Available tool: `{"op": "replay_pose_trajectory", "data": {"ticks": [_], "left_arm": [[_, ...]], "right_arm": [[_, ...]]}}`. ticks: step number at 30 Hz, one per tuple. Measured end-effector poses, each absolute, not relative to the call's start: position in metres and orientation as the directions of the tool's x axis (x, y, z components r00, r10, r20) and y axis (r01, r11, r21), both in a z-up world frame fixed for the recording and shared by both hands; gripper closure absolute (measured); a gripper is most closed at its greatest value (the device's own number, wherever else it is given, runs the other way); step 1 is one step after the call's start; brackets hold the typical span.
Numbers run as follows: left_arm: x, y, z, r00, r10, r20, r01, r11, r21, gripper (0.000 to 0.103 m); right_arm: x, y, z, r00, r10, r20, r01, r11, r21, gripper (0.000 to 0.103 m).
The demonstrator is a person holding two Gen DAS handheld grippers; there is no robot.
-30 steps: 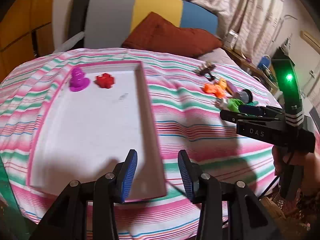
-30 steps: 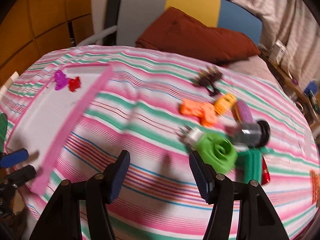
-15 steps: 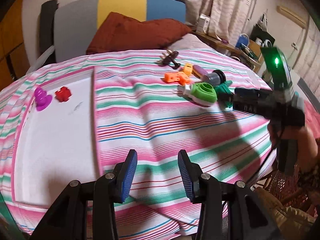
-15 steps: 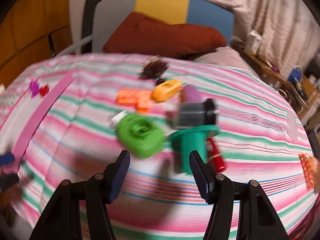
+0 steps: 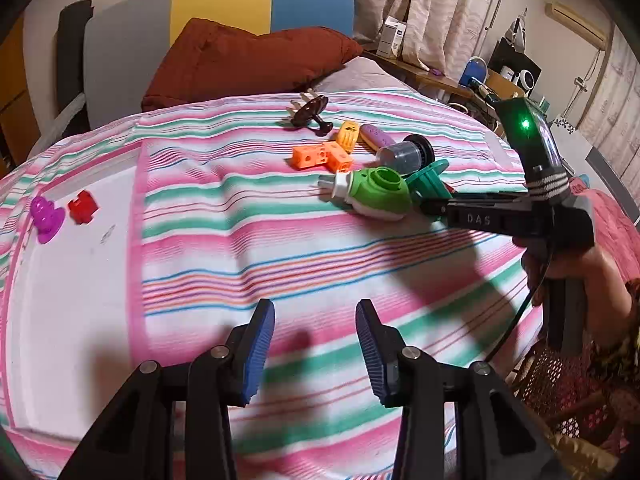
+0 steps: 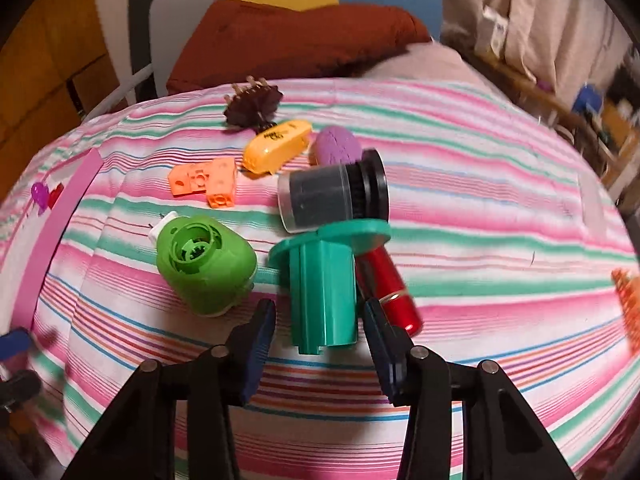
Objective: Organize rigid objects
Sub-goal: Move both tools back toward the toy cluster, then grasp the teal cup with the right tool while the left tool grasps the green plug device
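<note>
A teal flanged piece (image 6: 324, 292) lies on the striped bedspread, its stem pointing at me. My right gripper (image 6: 320, 308) straddles that stem and its jaws are closing, with a thin gap still showing on each side. A green round piece (image 6: 204, 264) lies to its left and a red cylinder (image 6: 388, 284) to its right. My left gripper (image 5: 316, 348) hangs open over bare bedspread with nothing in it. At the left, a white tray (image 5: 72, 300) with a pink rim holds a purple piece (image 5: 46, 216) and a red piece (image 5: 83, 207).
Behind the teal piece lie a grey jar with a black lid (image 6: 328, 196), a purple lump (image 6: 336, 146), a yellow case (image 6: 280, 146), orange blocks (image 6: 208, 182) and a brown piece (image 6: 252, 106). A rust cushion (image 5: 248, 60) leans on the headboard. A cluttered side table (image 5: 460, 84) stands at the right.
Both grippers have swung right, away from the tray. The right gripper has come up to the pile, now has the teal piece between its fingers, and its jaws have narrowed.
</note>
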State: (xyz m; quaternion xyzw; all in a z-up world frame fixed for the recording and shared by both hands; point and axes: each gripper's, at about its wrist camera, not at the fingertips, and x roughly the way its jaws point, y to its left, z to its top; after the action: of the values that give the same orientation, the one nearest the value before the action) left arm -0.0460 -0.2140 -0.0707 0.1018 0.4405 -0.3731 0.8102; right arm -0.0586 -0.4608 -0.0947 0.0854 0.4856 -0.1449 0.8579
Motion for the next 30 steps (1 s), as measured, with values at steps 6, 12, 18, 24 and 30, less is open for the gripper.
{"op": "replay_pose_trajectory", "data": {"ticks": [6, 12, 18, 24, 30], "left_arm": [[-0.042, -0.245, -0.07, 0.309, -0.523, -0.794, 0.709, 0.683, -0.174, 0.061], [-0.032, -0.286, -0.066, 0.292, -0.521, -0.802, 0.711, 0.679, -0.182, 0.06], [-0.009, -0.328, -0.076, 0.208, -0.515, -0.832, 0.649, 0.709, -0.277, 0.059], [0.008, -0.355, -0.089, 0.165, -0.486, -0.858, 0.555, 0.765, -0.327, 0.038], [0.029, -0.341, -0.104, 0.158, -0.489, -0.858, 0.487, 0.794, -0.363, 0.03]], "right_arm": [[-0.058, -0.463, -0.096, 0.468, -0.164, -0.868, 0.349, 0.937, 0.011, 0.069], [-0.064, -0.486, -0.104, 0.405, -0.144, -0.903, 0.441, 0.896, 0.055, 0.072], [-0.066, -0.493, -0.098, 0.407, -0.148, -0.901, 0.458, 0.887, 0.061, 0.072], [-0.066, -0.495, -0.101, 0.394, -0.132, -0.909, 0.462, 0.884, 0.072, 0.072], [-0.067, -0.497, -0.101, 0.395, -0.113, -0.912, 0.469, 0.878, 0.095, 0.072]]}}
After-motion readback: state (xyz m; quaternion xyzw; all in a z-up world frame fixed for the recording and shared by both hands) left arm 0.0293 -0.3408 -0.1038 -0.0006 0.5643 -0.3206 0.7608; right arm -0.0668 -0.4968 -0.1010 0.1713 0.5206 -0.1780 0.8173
